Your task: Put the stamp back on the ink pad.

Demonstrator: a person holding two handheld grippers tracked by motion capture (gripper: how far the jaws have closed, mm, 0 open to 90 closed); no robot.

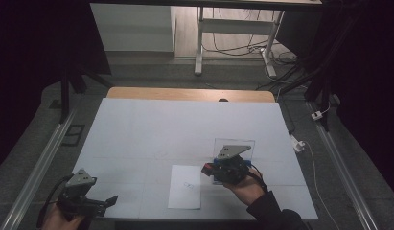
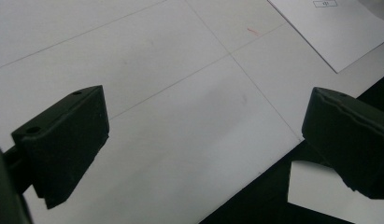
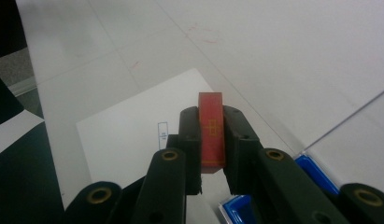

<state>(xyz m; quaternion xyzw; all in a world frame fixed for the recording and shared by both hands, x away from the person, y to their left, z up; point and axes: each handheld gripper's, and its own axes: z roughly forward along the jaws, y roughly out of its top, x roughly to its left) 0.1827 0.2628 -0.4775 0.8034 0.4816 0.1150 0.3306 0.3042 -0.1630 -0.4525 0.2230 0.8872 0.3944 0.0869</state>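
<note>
Right gripper (image 3: pixel 212 140) is clamped on a slim red block (image 3: pixel 211 133) with yellow markings on its face, a flat-sided rectangular bar held above a white paper sheet (image 1: pixel 185 187) that carries a small printed box too small to read. Just beside and behind the gripper sits a blue tray (image 3: pixel 316 172) under a clear, square-edged cover; its contents are cut off and cannot be made out. Left gripper (image 2: pixel 203 144) hangs at the matte white table's (image 1: pixel 137 134) near left corner, jaws wide apart, nothing between them.
</note>
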